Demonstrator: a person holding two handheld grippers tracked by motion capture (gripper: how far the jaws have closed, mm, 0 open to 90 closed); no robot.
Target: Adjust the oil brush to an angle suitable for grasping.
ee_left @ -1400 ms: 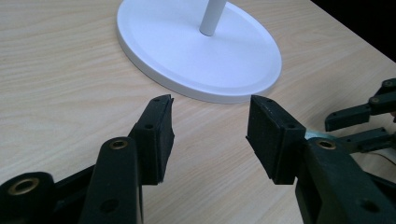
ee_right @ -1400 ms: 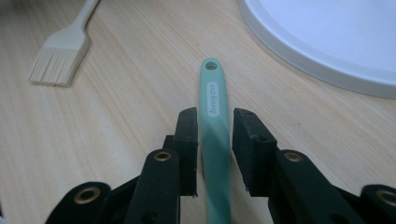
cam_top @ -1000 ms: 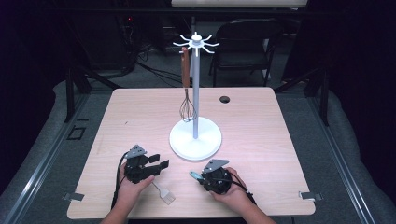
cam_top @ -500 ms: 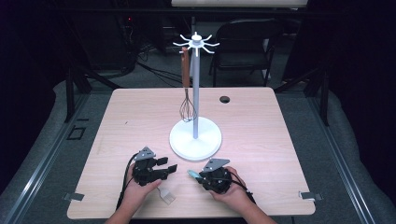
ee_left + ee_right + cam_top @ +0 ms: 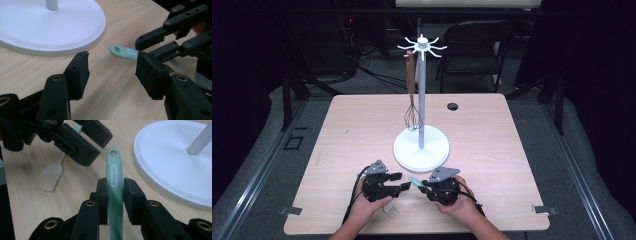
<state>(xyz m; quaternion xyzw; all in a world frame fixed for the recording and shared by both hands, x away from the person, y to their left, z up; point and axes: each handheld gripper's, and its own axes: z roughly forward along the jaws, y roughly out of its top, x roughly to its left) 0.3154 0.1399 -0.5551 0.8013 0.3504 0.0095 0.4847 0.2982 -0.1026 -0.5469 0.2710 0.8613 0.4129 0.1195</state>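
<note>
Right gripper clamps the handle beside the stand; left gripper, spread empty, risks knocking it loose.

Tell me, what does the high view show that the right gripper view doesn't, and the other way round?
The high view takes in the stand's hooked top, a whisk hanging from it, a chair behind, and the person's hands.

The right gripper view gives the close detail: the right gripper with its jaws pressed on a mint-green handle, plus the hole and raised lettering near that handle's end.

Both share the white stand base, the wooden table, the handle, and the left gripper with its jaws apart.
</note>
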